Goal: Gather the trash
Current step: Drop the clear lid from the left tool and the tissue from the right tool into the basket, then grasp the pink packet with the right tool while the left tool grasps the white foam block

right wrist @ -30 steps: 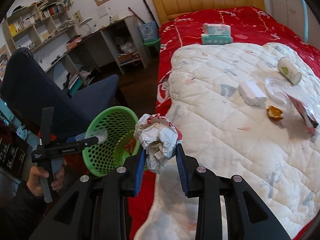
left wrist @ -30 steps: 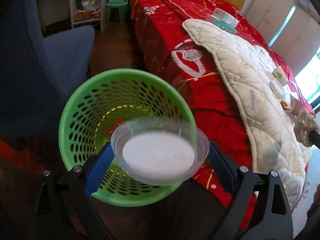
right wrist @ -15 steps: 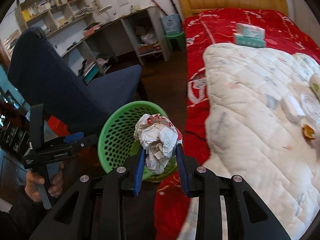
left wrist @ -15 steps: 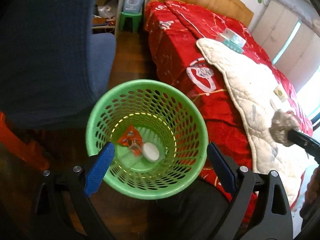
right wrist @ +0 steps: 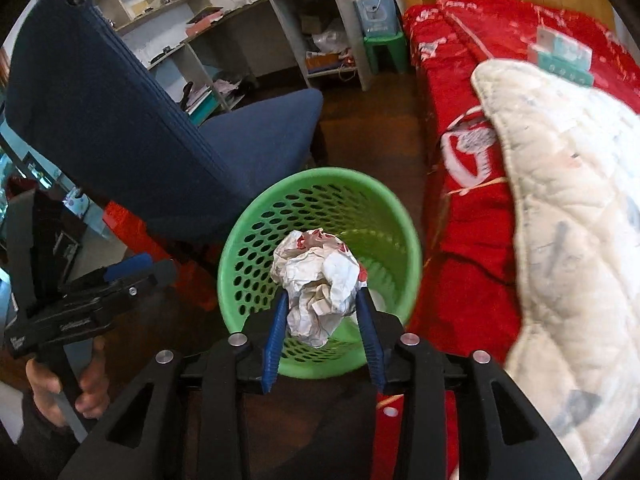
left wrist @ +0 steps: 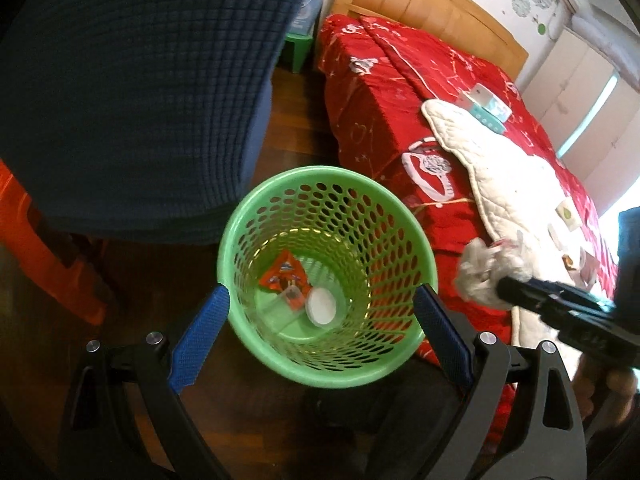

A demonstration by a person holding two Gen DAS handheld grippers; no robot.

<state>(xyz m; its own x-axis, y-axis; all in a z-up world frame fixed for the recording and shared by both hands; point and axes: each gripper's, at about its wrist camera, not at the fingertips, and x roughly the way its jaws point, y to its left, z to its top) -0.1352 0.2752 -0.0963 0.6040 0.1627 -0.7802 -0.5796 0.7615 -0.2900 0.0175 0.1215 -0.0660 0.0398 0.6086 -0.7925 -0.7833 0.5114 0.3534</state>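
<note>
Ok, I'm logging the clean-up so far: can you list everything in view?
basket: one, green, on floor between chair and bed
wrapper: one, orange-red, basket bottom
disc: one, white, basket bottom beside wrapper
crumpled paper: one, white with red, over basket
chair: one, dark blue, beside basket
bed: one, red cover, wooden headboard
quilt: one, white, on bed
tissue packs: two, white and teal, stacked on bed
stool: one, green, near headboard
left tongs: black, blue pads, open, empty
right tongs: black, blue pads, jaws just been opening, crumpled paper between, pads touching
hand: one, holding left tongs
</note>
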